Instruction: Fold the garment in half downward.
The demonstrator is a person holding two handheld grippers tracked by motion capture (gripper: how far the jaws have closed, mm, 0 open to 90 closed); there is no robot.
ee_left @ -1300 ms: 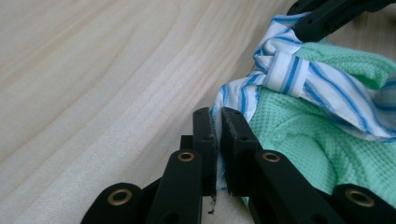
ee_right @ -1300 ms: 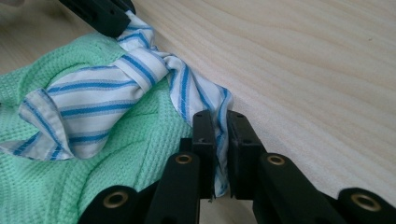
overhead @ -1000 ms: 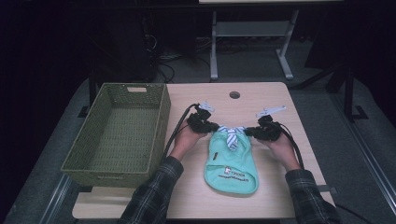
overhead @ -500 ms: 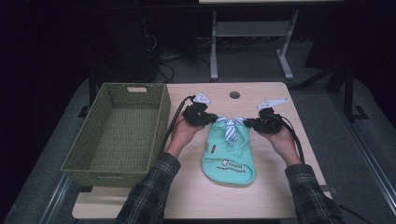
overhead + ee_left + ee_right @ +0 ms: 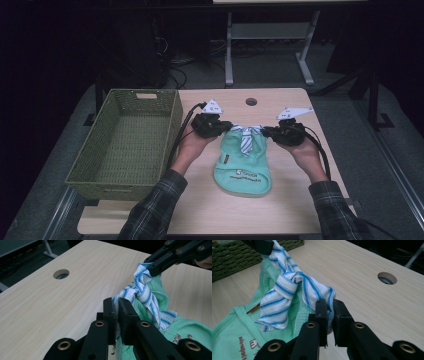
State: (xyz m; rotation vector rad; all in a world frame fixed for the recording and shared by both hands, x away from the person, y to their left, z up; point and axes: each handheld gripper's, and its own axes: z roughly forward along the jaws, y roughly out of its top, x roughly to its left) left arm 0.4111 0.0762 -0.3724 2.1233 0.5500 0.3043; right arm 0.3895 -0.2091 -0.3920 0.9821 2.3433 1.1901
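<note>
Both grippers hold a small mint-green garment (image 5: 243, 162) by its blue-and-white striped collar (image 5: 246, 134) above the middle of the wooden table (image 5: 280, 210). The left gripper (image 5: 223, 127) has its jaws pinched tight on the collar's left end; the right gripper (image 5: 267, 132) is clamped likewise on the right end. The hem rests on the tabletop. A woven green basket (image 5: 125, 145) stands along the table's left edge.

garment (image 5: 242, 167) print: too small to read | basket (image 5: 125, 142) near wall: interior hidden
</note>
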